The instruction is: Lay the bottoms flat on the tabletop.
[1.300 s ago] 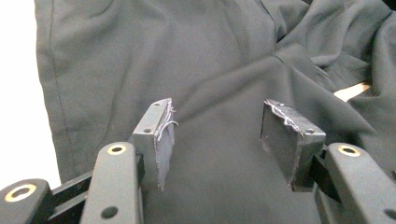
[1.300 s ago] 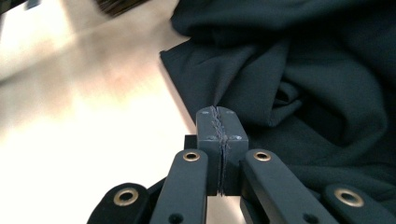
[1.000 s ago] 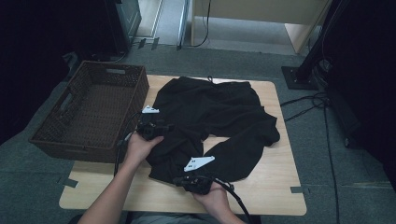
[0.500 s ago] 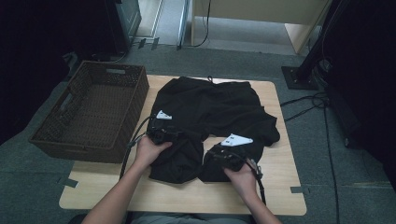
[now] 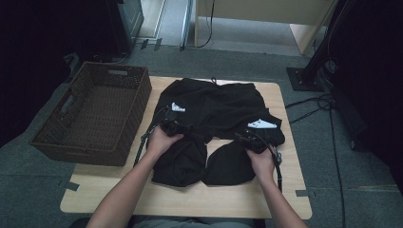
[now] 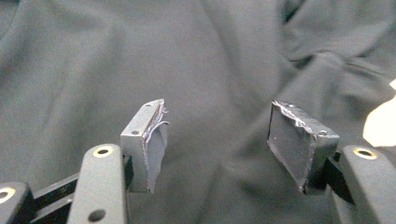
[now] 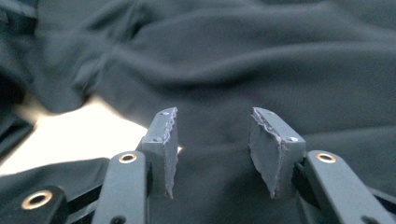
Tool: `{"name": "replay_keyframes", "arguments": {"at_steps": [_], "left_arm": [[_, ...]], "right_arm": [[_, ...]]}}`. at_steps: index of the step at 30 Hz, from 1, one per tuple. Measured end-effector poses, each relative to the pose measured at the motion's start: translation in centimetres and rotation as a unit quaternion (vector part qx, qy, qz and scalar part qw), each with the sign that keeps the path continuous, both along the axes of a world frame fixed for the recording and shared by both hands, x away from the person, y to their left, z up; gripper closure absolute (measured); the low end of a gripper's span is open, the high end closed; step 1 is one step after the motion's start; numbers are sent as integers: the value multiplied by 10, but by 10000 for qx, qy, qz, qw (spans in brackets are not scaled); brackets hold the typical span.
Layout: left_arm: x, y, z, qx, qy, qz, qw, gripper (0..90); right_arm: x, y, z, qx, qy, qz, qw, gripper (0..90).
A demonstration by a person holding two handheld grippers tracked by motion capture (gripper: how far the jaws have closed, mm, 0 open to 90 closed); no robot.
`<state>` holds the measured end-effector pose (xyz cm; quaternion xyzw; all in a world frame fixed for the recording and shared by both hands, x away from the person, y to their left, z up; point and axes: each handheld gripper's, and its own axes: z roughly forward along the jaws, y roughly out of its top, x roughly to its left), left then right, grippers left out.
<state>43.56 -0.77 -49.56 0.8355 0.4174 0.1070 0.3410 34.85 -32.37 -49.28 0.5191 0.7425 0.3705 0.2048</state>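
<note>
1. Both my grippers have moved apart across the one black garment (image 5: 214, 107) since a second ago; the right gripper (image 5: 248, 138) went furthest.
2. Left gripper (image 5: 170, 127) fingers (image 6: 150, 140) have just been opening, nothing between them.
3. Right gripper fingers (image 7: 163, 142) likewise, apart over cloth.
4. The garment lies on the surface (image 5: 190, 199), beside one wicker basket (image 5: 90, 114).

Dim, murky high view; right gripper view blurred, its tabletop patch glaring.

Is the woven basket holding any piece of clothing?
No, the woven basket has a bare bottom; the black garment lies beside it on the wooden table.
</note>
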Motion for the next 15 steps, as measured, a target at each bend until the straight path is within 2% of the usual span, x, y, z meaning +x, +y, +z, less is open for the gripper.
{"name": "replay_keyframes", "arguments": {"at_steps": [2, 5, 7, 9, 12, 15], "left_arm": [[6, -2, -3, 104, 36, 37, 9999, 365], [10, -4, -8, 306, 4, 32, 9995, 362], [10, -3, -9, 273, -8, 15, 9996, 358], [10, -2, -9, 247, -38, 30, 9997, 365], [5, -4, -12, 454, -312, 88, 9984, 432], [1, 0, -13, 353, -420, 152, 9984, 528]], "right_arm": [[6, -5, 2, 22, -104, -63, 9999, 512], [17, -15, -2, -139, -46, -249, 9996, 505], [23, -21, -8, -64, 42, -371, 9993, 499], [26, -25, -13, -159, 79, -454, 9988, 501], [29, -26, -19, -323, 145, -483, 9982, 499], [29, -24, -23, -378, 223, -479, 9979, 495]]}}
